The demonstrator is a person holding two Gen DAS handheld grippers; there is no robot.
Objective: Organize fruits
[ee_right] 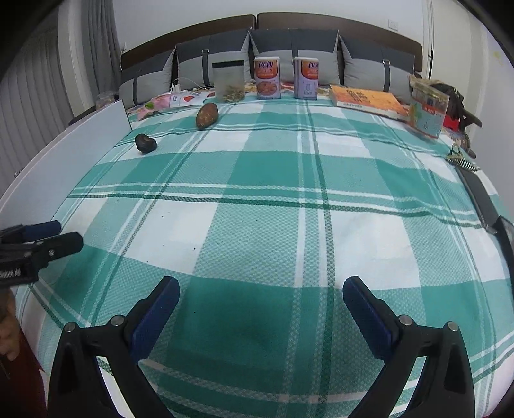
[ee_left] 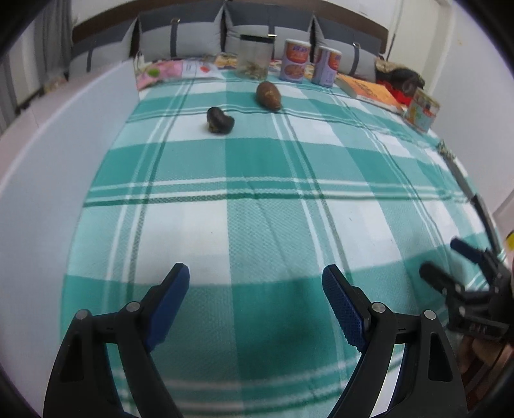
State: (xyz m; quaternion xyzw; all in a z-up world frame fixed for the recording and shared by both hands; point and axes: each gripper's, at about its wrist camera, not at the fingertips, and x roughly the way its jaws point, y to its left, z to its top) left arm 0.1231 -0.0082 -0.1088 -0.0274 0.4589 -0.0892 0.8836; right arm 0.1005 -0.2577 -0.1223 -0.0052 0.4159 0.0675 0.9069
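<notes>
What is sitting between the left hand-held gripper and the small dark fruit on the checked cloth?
Nothing visible. The left hand-held gripper is open and empty, and only bare green-and-white checked cloth lies between it and the small dark fruit. The brown oval fruit lies beyond it, and the jar and cans stand farther back.

**A bedroom at home**

A bed under a green-and-white checked blanket fills the view, backed by a dark headboard with grey cushions. Grey curtains hang on the left; a book lies nearby.
</notes>
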